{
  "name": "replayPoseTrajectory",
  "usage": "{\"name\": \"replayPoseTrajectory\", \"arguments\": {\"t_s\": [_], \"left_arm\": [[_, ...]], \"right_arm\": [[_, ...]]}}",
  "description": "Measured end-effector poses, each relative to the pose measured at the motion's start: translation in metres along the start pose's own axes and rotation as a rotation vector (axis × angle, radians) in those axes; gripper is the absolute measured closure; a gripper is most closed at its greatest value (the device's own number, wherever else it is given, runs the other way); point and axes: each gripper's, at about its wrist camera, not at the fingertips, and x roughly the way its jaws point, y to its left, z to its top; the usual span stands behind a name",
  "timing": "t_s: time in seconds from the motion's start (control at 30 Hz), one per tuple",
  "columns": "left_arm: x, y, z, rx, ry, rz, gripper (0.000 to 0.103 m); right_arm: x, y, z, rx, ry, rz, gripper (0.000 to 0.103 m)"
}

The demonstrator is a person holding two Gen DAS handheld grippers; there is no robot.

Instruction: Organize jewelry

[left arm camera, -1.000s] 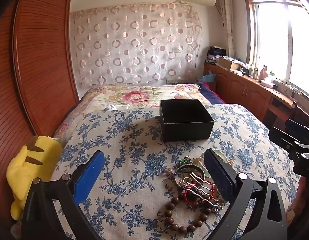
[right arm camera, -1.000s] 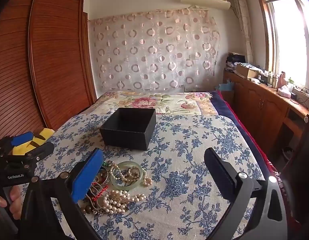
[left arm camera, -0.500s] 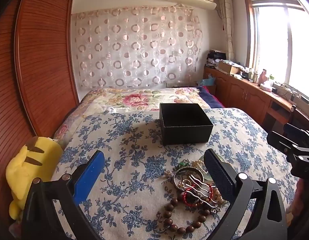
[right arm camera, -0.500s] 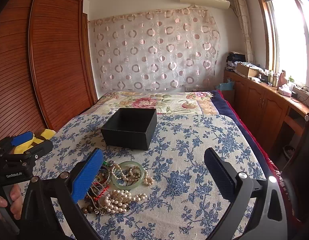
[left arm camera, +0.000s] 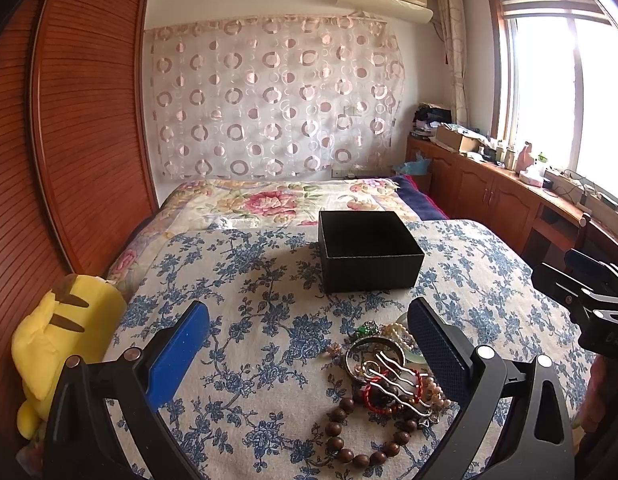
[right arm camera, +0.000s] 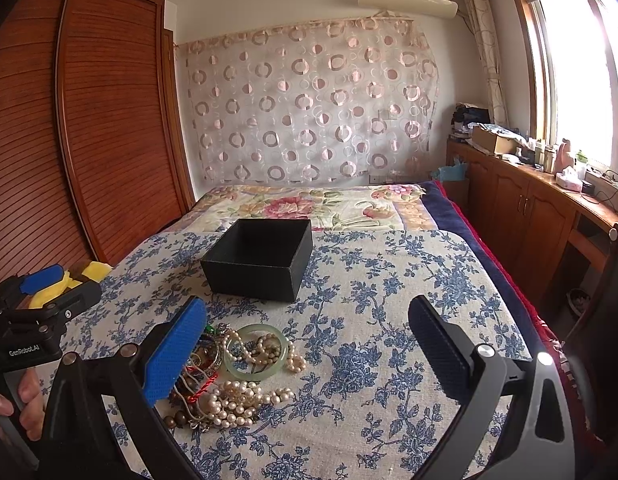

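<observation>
Jewelry (right arm camera: 229, 368) lies in one tangled heap on the bed (right arm camera: 389, 320), just in front of the single empty black box (right arm camera: 261, 264). Both the left gripper (left arm camera: 309, 344) and the right gripper (right arm camera: 307, 344) hover with fingers spread wide, holding nothing. Best to take one loose outer piece, such as the one green bangle (right arm camera: 255, 351), not the knot. One wooden-bead bracelet (left arm camera: 361, 436) shows; the pearl strands look like two, perhaps more.

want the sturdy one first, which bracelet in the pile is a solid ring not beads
The pale green jade bangle: one smooth rigid hoop. The brown wooden bead bracelet and red bead bracelet are strung.
</observation>
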Motion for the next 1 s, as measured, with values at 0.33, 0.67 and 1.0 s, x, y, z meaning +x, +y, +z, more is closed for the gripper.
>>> {"name": "replayPoseTrajectory", "arguments": {"t_s": [0.33,0.67,1.0], "left_arm": [[-0.0036,-0.0006,0.0015,-0.005,-0.008,0.001,0.007],[-0.0046,0.0003,0.0029,-0.005,-0.010,0.004,0.007],[-0.0041,0.0007,0.0025,-0.005,-0.009,0.004,0.007]], "right_arm": [[-0.0046,-0.0002,0.0014,0.003,-0.008,-0.003,0.002],[-0.0044,-0.0009,0.0014,0.006,-0.009,-0.001,0.002],[-0.0072,0.0001,0.0042,0.009,-0.013,-0.001,0.002]]}}
